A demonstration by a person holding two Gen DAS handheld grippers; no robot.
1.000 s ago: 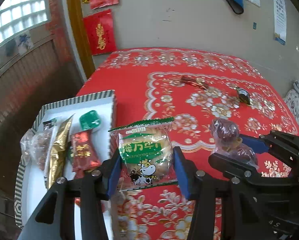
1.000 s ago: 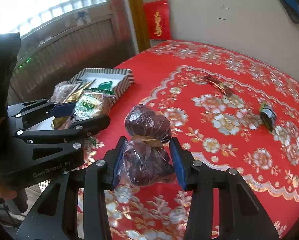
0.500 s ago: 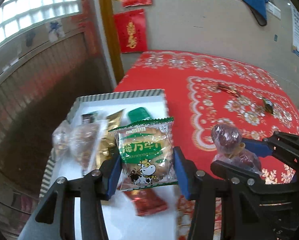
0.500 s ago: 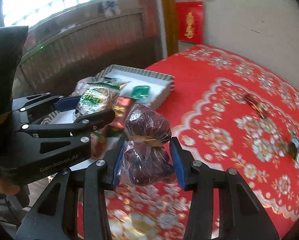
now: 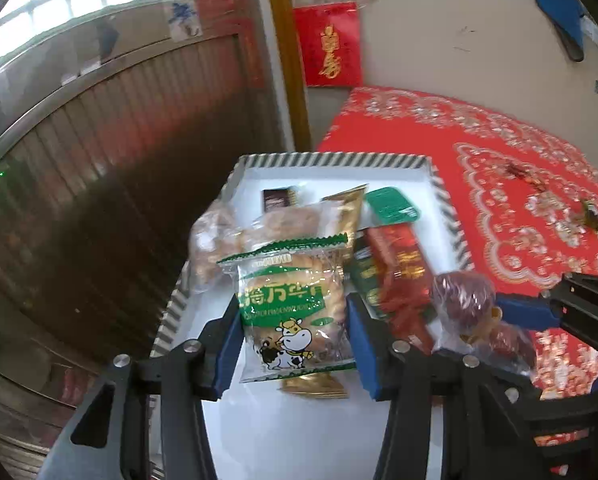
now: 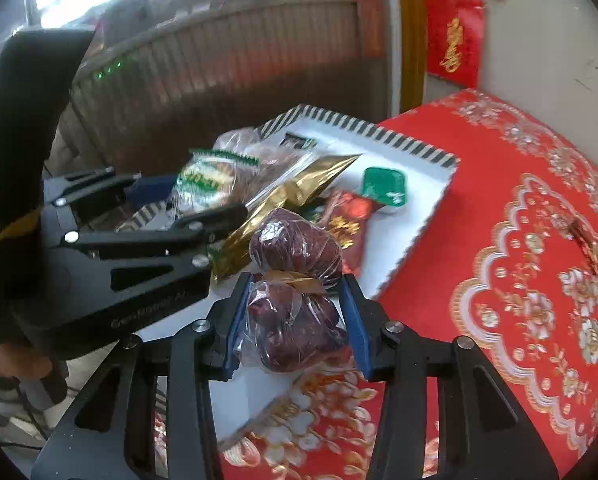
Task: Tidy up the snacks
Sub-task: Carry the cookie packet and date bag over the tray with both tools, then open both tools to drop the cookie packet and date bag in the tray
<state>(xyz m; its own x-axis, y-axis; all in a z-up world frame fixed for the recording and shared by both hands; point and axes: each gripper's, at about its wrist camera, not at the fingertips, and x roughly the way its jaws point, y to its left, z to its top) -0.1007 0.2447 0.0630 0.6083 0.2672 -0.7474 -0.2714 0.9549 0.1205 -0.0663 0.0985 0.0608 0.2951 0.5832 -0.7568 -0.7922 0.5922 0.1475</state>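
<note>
The striped tray (image 5: pixel 445 204) serves as the landmark here. Several snacks already lie inside it: a green packet (image 5: pixel 391 205) toward its far right corner, a red packet (image 5: pixel 403 268) just nearer than that, a gold pouch (image 5: pixel 345 210) across its middle, a clear bag of biscuits (image 5: pixel 235 232) spilling over its left rim, and a small dark packet (image 5: pixel 277 199) near its far wall.

The left gripper (image 5: pixel 293 328) hangs above the tray's near half, its jaws clamped on a green-and-white cow-print bread packet (image 5: pixel 291 304) held upright between the blue pads. The right gripper (image 6: pixel 293 320) hovers at the tray's near right edge, jaws pressed against a clear bag of dark red dates (image 6: pixel 295 292), tied at the waist with a gold band.

Judging by this, the job is well past its midpoint: five items are stowed and two more are poised over the tray, waiting for release. On the red tablecloth (image 5: pixel 499 200), well away from the tray's right side, a small red wrapped candy (image 5: pixel 525 174) and a dark wrapped candy (image 5: pixel 589 214) lie uncollected, so at least one more trip seems needed.
</note>
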